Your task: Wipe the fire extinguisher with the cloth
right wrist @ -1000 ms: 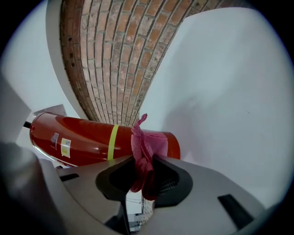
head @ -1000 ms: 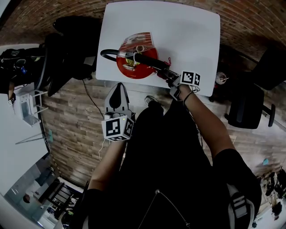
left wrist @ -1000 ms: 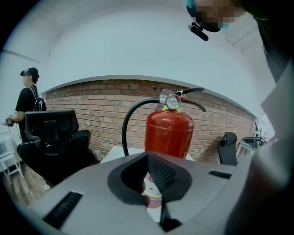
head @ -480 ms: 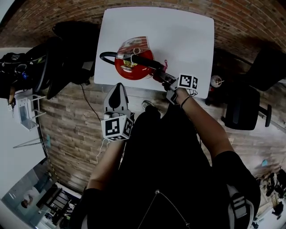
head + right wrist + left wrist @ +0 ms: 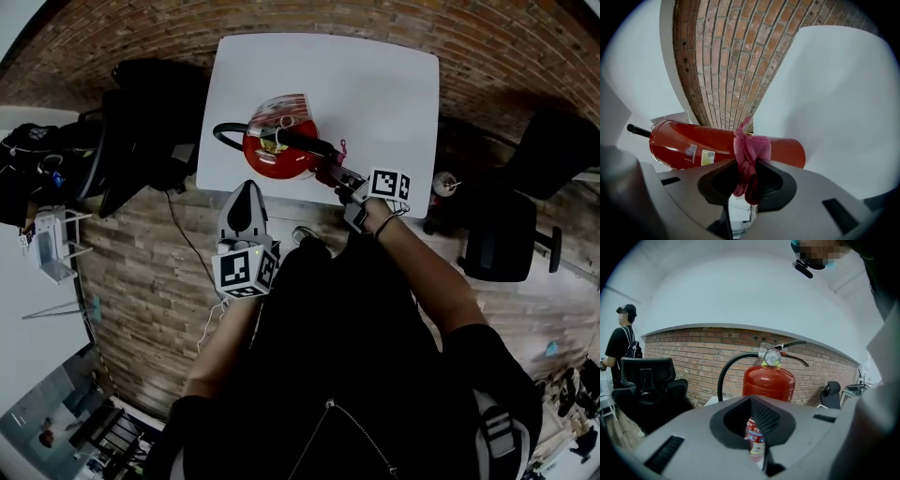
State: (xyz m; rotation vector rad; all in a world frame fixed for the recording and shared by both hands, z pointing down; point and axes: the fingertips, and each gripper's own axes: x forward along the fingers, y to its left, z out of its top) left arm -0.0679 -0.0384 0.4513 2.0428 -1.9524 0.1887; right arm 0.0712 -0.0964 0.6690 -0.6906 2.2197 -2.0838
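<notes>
A white table [image 5: 375, 84] fills the upper middle of the head view, with the person's dark-clothed body [image 5: 356, 375] filling the lower half. A black office chair [image 5: 502, 234] stands at the right. The red fire extinguisher [image 5: 272, 150] stands on the table near its lower left edge, its black hose [image 5: 225, 131] curving out to the left. In the left gripper view it rises at centre frame, with the pressure gauge [image 5: 772, 357] on top.

The left gripper [image 5: 246, 192] hangs just below the table edge, apart from the extinguisher. Its jaws are drawn close with nothing between them – only a narrow slit shows, through which the label appears.

The right gripper [image 5: 333, 171] reaches in from the lower right, at the extinguisher's right side. Its jaws are clamped on the pink cloth [image 5: 749, 154] – a bunched fold that lies across the red cylinder.
</notes>
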